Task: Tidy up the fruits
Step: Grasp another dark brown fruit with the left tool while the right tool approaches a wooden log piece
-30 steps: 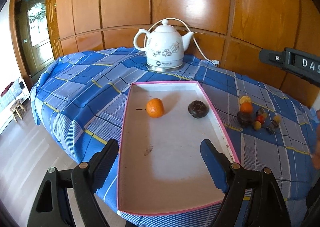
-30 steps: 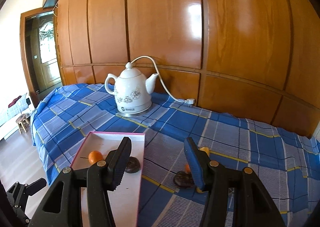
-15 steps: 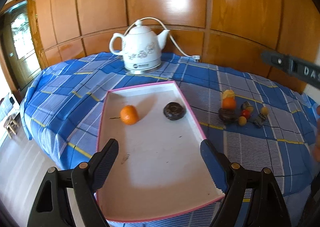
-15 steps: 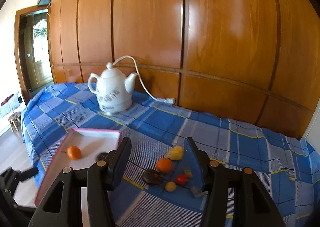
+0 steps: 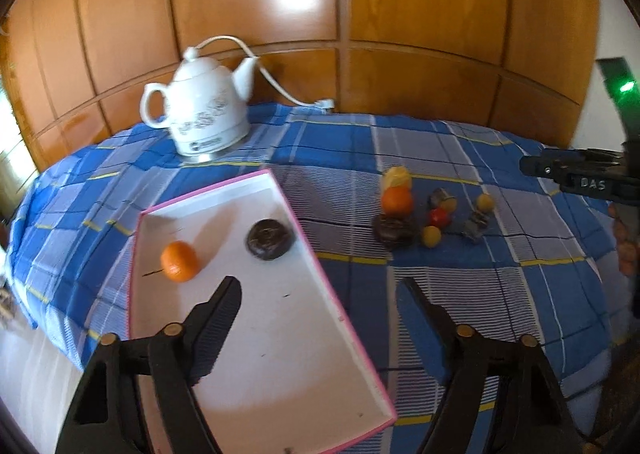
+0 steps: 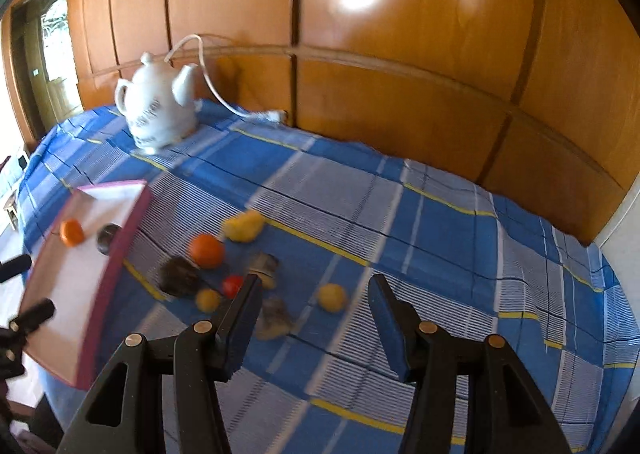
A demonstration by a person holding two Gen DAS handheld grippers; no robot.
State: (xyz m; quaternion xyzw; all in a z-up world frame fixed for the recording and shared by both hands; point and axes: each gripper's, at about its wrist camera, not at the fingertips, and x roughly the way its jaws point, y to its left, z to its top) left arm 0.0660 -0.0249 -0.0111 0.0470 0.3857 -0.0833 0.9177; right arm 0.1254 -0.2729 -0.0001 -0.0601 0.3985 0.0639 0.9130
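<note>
A white tray with a pink rim (image 5: 260,334) holds an orange (image 5: 180,261) and a dark round fruit (image 5: 269,239). To its right on the checked cloth lies a fruit cluster: another orange (image 5: 397,201), a yellow fruit (image 5: 397,177), a dark one (image 5: 394,230), a red one (image 5: 439,217) and small yellow ones. My left gripper (image 5: 320,290) straddles the tray's right rim, jaws closing with nothing between them. My right gripper (image 6: 314,286) hangs open above the cluster, and a small yellow fruit (image 6: 332,297) shows on the cloth in its gap. The tray (image 6: 68,286) is at the left.
A white kettle (image 5: 204,117) stands at the back left, its cord running to a plug by the wooden wall. The blue checked cloth (image 6: 440,238) covers the whole table and drops off at the near and left edges. Right of the cluster there is only cloth.
Both grippers have swung to the right. The left one now spans the tray's right rim with narrower jaws. The right one has come lower and closer over the fruit cluster.
</note>
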